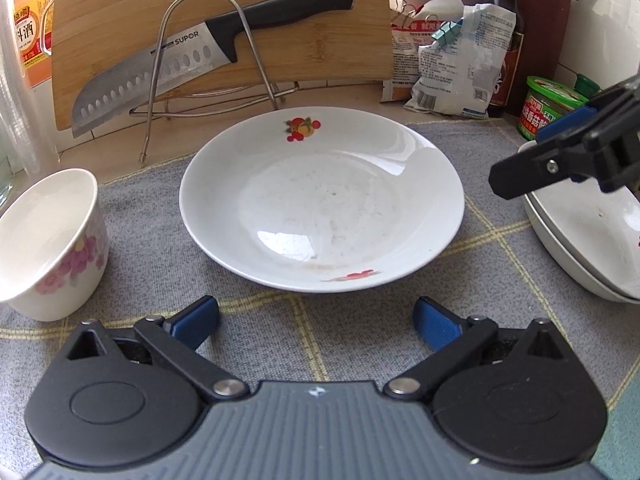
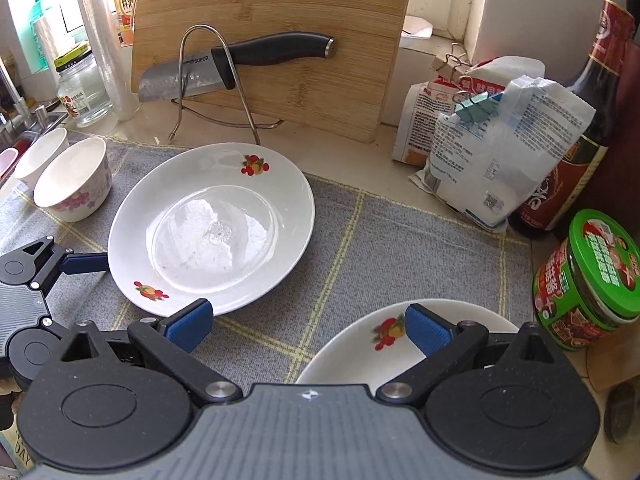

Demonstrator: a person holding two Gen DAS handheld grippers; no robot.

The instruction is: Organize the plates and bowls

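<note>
- Presently, left hand-held gripper (image 1: 316, 322) — jaws spread wide, nothing between them; blue pads hang just short of the near rim of the single plate (image 1: 320, 200).
- Single plate — white, fruit motif, lying flat on the grey checked mat (image 1: 160, 240) on the table; straight ahead of the left hand-held gripper, apart from it.
- Right hand-held gripper (image 2: 308, 328) — jaws likewise apart, gripping nothing; its right pad sits over the rim of the plate stack (image 2: 360, 348) below it, contact not certain.
- Plate stack — at least two plates nested, seen at the right edge of the left wrist view; well to the right of the left hand-held gripper.
- Floral bowl (image 1: 48, 240) — to the left of the left hand-held gripper; a second bowl (image 2: 40, 156) stands just behind it.
- Step judged in hand: taking the single plate by its near rim to join the stack.
- Advice: slide one pad under the lip and one over, bite well in from the edge, close firmly — glazed china slips.
- Hazard: knife (image 1: 160, 68) and wire rack (image 1: 200, 60) beyond the plate; lift toward the stack, not forward.
</note>
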